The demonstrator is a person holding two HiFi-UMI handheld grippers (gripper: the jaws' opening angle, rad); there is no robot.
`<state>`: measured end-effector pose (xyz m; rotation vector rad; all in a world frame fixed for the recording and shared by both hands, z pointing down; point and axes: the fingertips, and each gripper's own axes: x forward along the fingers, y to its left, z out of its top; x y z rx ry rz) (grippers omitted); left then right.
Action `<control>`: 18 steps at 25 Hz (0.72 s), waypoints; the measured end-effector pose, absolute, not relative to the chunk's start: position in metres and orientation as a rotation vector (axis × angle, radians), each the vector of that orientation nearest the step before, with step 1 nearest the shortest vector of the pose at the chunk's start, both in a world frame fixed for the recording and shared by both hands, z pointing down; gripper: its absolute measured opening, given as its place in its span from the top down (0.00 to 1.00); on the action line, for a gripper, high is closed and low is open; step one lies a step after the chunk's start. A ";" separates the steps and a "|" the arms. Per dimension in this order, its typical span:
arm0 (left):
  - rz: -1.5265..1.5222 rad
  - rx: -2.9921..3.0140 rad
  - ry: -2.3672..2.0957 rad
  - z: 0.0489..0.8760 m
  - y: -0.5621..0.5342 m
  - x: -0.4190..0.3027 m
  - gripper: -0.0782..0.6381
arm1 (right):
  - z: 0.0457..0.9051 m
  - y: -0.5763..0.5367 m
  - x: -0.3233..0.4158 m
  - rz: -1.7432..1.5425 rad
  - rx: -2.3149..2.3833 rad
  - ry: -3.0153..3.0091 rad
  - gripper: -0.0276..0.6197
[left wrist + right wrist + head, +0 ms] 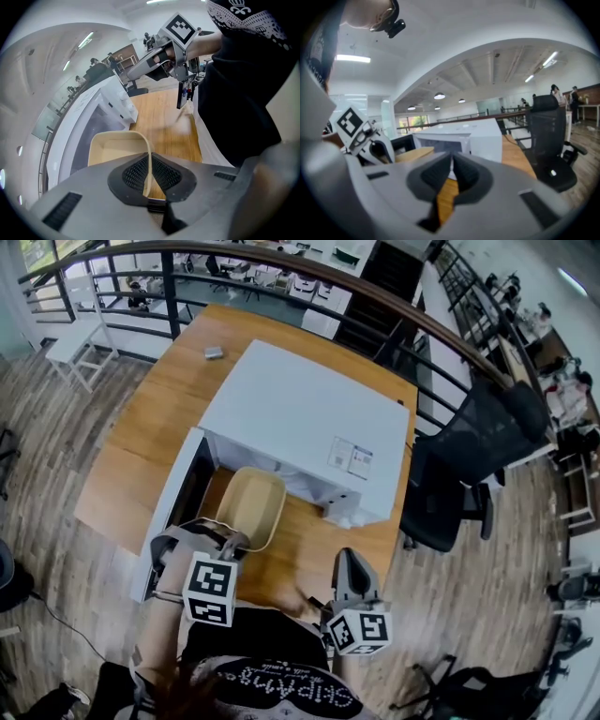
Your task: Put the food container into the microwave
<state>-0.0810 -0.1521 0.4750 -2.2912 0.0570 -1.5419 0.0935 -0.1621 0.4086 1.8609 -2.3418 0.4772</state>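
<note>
The left tongs (149, 165) are clenched on the near wall of the container (115, 146), the thin beige rim pinched upright between the two dark ribbed pads (133, 172). The container is a shallow, rounded beige tub, and it looks empty. In the head view it lies just in front of the microwave's (309, 418) open mouth, its far end at the opening and its near end at the left tongs (230, 542). Whether it rests on the worktop (155, 432) or hangs a little above it cannot be told. The right tongs (452, 172) are clenched on nothing, with only a thin slit between the pads through which wood and the white microwave (473, 136) show. In the head view the right tongs (345, 561) hang to the right of the container and apart from it, over the near edge of the worktop, pointing towards the microwave. The microwave is a white box standing across the middle of the wooden worktop, with a printed sticker (349, 457) on its top near the right front corner. Its door (167, 517) is swung wide open on the left, reaching towards the person. A small grey thing (214, 352) lies on the worktop beyond the microwave, well apart from it. A black mesh chair (469, 470) stands at the right end of the worktop, and a dark curved railing (281, 263) runs behind it.
</note>
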 end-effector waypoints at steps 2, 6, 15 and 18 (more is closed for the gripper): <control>-1.546 -2.284 0.050 0.478 -0.153 -0.081 0.83 | 0.413 -0.161 0.095 0.488 1.870 -2.336 0.90; -1.557 -2.277 0.032 0.482 -0.160 -0.082 0.83 | 0.417 -0.160 0.095 0.505 1.881 -2.331 0.90; -1.535 -2.250 -0.005 0.499 -0.197 -0.066 0.83 | 0.417 -0.154 0.103 0.519 1.908 -2.313 0.90; -1.543 -2.237 -0.013 0.508 -0.213 -0.057 0.83 | 0.418 -0.151 0.108 0.527 1.922 -2.297 0.90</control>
